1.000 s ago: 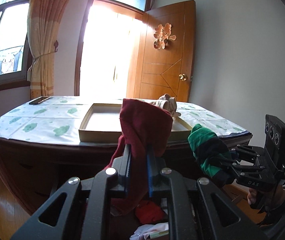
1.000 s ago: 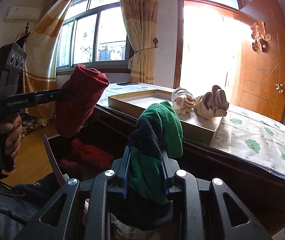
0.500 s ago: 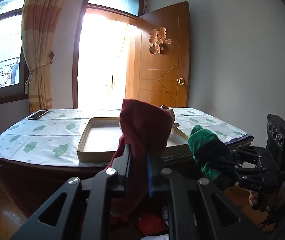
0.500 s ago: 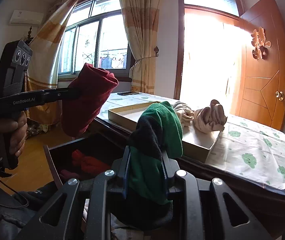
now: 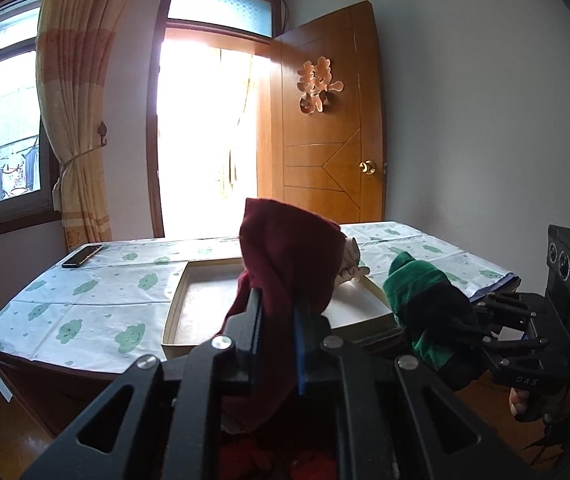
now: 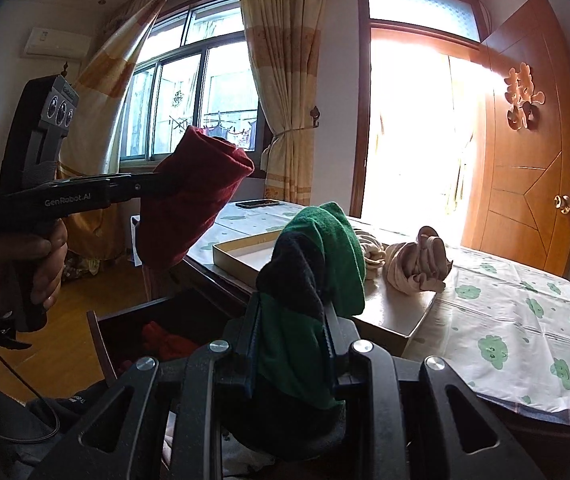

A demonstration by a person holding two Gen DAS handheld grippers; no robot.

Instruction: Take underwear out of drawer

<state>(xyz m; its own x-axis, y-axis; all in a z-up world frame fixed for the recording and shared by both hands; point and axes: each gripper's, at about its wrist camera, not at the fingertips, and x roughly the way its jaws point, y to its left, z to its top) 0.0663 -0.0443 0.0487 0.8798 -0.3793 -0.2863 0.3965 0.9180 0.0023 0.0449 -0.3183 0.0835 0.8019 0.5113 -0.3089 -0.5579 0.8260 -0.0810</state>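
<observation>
1. left wrist view: ahead of the jaws a table (image 5: 85,312) under a cloud-print cloth, a phone (image 5: 82,256) at its far left; an open door (image 5: 325,128) and curtain (image 5: 77,120) behind.
2. tray (image 6: 241,258) beyond both jaws holds beige bundles (image 6: 417,268).
3. left gripper (image 5: 277,312) clamps a red garment (image 5: 285,264); right gripper (image 6: 291,320) clamps a green garment (image 6: 317,264).
4. drawer (image 6: 125,332) below the jaws, open, with red cloth inside.
</observation>
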